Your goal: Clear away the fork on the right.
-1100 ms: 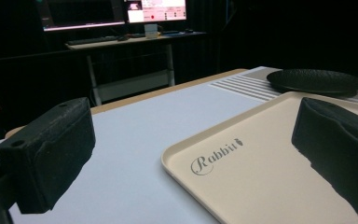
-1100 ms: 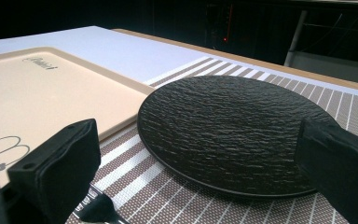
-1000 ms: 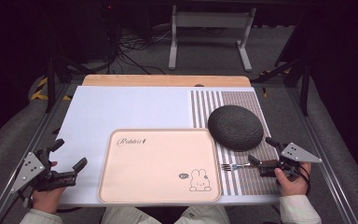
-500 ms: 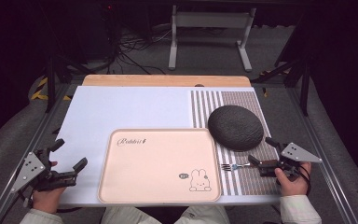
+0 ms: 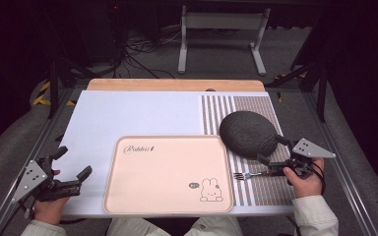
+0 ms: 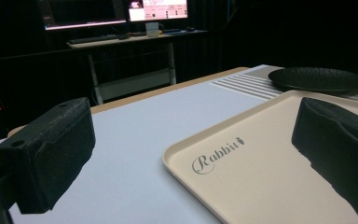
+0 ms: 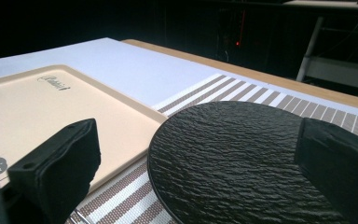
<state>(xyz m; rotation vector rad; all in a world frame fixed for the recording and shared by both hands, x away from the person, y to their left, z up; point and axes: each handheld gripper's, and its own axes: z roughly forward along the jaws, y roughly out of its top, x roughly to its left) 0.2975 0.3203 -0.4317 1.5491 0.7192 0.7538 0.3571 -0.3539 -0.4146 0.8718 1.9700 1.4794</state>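
**Fork and plate wait beside the rabbit tray**

Tongs on both sides stand wide open and hold nothing. In the high view the right gripper [image 5: 275, 156] sits at the lower right of the frame, its jaws spread just beside the near rim of the dark textured plate [image 5: 248, 133], which rests on the striped mat [image 5: 263, 189]. A fork [image 5: 247, 175] lies on that mat just below the gripper and right of the pink tray [image 5: 167, 174], tines toward the tray. The left gripper [image 5: 75, 163] rests at the lower left, apart from the tray's left edge.

My judgement: the right gripper is lined up on the plate. To do it well, keep the jaws wide, slide the lower one under the rim rather than pressing on top, and close gently, since the plate looks heavy and could tip.

Writing: the tray's upper left corner reads "Rabbit" in script; a small speech bubble beside the rabbit drawing [image 5: 210, 190] reads "hi~".
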